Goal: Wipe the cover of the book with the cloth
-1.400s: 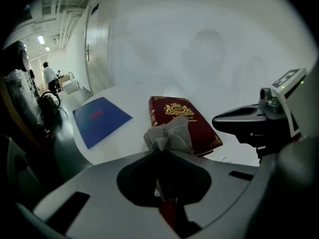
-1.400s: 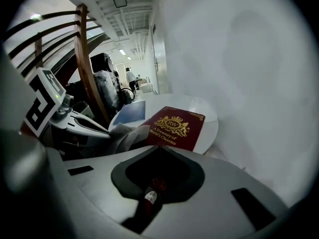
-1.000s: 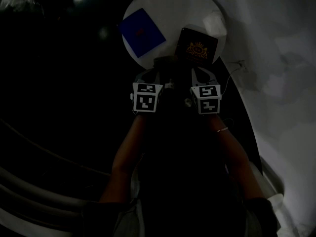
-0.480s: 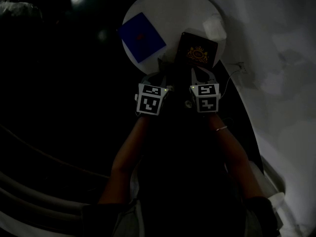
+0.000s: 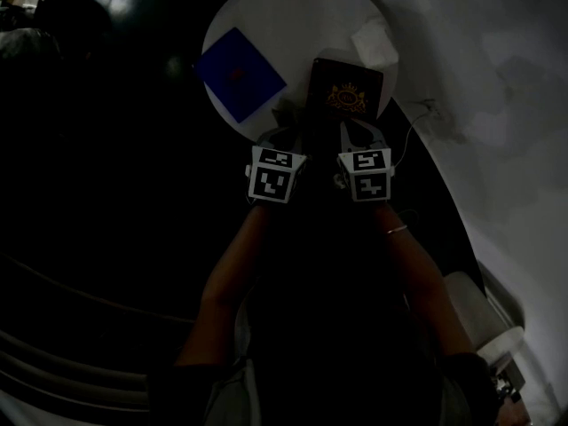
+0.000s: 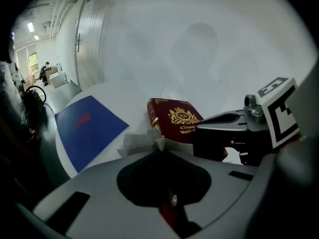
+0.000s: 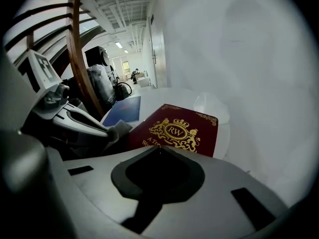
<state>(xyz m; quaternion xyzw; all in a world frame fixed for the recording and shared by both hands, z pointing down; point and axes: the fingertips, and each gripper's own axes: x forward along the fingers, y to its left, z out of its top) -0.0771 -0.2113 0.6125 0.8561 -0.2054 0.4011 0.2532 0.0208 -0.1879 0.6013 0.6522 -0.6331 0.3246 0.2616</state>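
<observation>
A dark red book (image 5: 346, 91) with a gold crest lies on the round white table (image 5: 293, 16). In the left gripper view, my left gripper (image 6: 158, 144) is shut on a small grey cloth (image 6: 144, 141), which bunches at its tips just short of the book's (image 6: 174, 119) near left corner. My right gripper (image 7: 158, 148) is shut, its tips over the near edge of the book's cover (image 7: 177, 131); whether it presses down is unclear. From the head view both grippers (image 5: 284, 131) (image 5: 357, 130) sit side by side at the table's near rim.
A blue folder (image 5: 238, 74) lies flat on the table, left of the book. A crumpled white piece (image 5: 373, 43) sits beyond the book by the far rim. A pale wall runs close on the right. A wooden chair back (image 7: 82, 68) stands to the left.
My left gripper has moved a little to the right, closer to the book, with the cloth in it. The right gripper has stayed at the book's near edge.
</observation>
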